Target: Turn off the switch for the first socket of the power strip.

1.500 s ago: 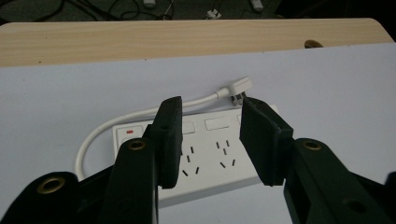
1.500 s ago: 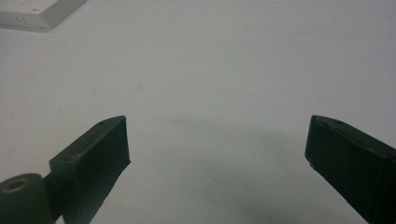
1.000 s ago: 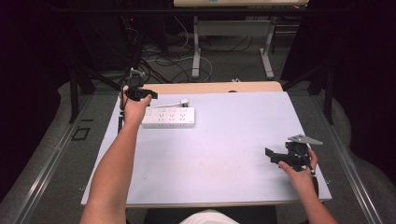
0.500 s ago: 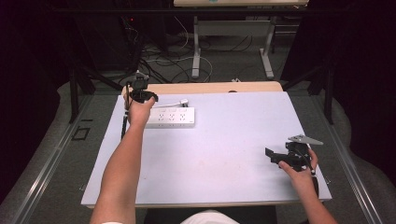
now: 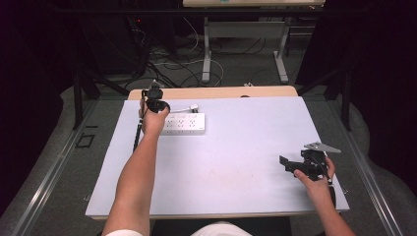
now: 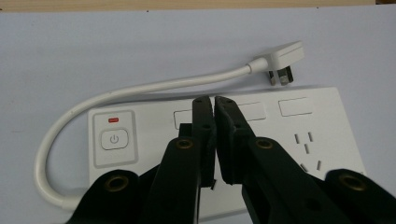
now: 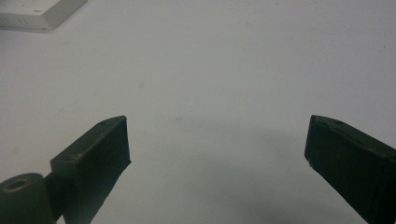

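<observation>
A white power strip (image 5: 184,123) lies at the back left of the white table (image 5: 231,157). Its short white cable (image 6: 140,91) loops round to a white plug (image 6: 285,58) that lies loose on the table behind the strip. My left gripper (image 6: 215,100) hangs over the strip's (image 6: 327,121) switch end, shut with nothing between its jaws; the power button (image 6: 114,139) is just to the left of them. In the high view my left gripper (image 5: 158,105) is above the strip's left end. My right gripper (image 5: 287,164) rests low at the front right, open and empty (image 7: 217,135).
A wooden strip (image 5: 216,92) runs along the table's far edge. Beyond it, cables and desk legs (image 5: 206,54) stand on the floor. A corner of the power strip (image 7: 42,14) shows far off in the right gripper view.
My left gripper has shifted slightly to the right over the strip's switch end. The right gripper has stayed still.
</observation>
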Demonstrator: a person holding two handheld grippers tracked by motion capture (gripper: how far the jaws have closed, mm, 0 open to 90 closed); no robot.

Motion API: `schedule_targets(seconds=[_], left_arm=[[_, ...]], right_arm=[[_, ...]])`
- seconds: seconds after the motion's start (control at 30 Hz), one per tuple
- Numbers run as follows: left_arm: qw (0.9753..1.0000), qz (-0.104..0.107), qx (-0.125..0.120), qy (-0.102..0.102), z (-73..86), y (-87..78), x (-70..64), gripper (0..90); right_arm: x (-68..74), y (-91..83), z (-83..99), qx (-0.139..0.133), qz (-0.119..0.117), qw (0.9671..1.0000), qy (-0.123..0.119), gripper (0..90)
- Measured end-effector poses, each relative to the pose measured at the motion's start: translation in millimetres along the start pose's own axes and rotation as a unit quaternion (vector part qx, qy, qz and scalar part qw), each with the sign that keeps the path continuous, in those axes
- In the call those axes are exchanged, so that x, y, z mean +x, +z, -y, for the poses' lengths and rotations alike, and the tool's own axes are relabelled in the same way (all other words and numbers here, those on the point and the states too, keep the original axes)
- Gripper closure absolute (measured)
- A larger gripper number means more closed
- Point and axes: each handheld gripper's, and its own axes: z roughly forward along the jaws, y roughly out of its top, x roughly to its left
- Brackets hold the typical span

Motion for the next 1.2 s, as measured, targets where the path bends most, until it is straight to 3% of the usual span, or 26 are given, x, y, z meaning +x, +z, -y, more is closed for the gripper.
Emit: schedule_targets(seconds=[0.23, 0.47, 0.73, 1.0, 1.2], left_arm=[[1.0000, 0.002, -0.003, -0.007, 0.4, 10.4, 0.0, 89.8], [0.9999, -0.014, 0.004, 0.007, 1.6, 19.2, -5.2, 90.0], [0.9999, -0.014, 0.002, 0.009, 4.3, 28.4, -8.1, 90.0], [0.9999, -0.012, -0.005, -0.006, 3.9, 34.7, -9.5, 90.0], [0.9998, -0.017, 0.004, -0.006, 4.9, 37.5, -9.4, 90.0]], right_arm=[[-0.5, 0.0, 0.6, 0.003, -0.001, 1.0000, 0.006, 6.4], [-1.0, -0.4, 0.7, 0.003, -0.005, 0.9999, 0.010, 6.4], [0.2, -0.4, 0.5, 0.002, -0.008, 0.9999, 0.010, 6.4], [0.7, -0.1, 0.5, 0.003, -0.009, 0.9999, 0.006, 6.4], [1.4, 0.7, 0.7, -0.002, -0.007, 0.9999, 0.010, 6.4]])
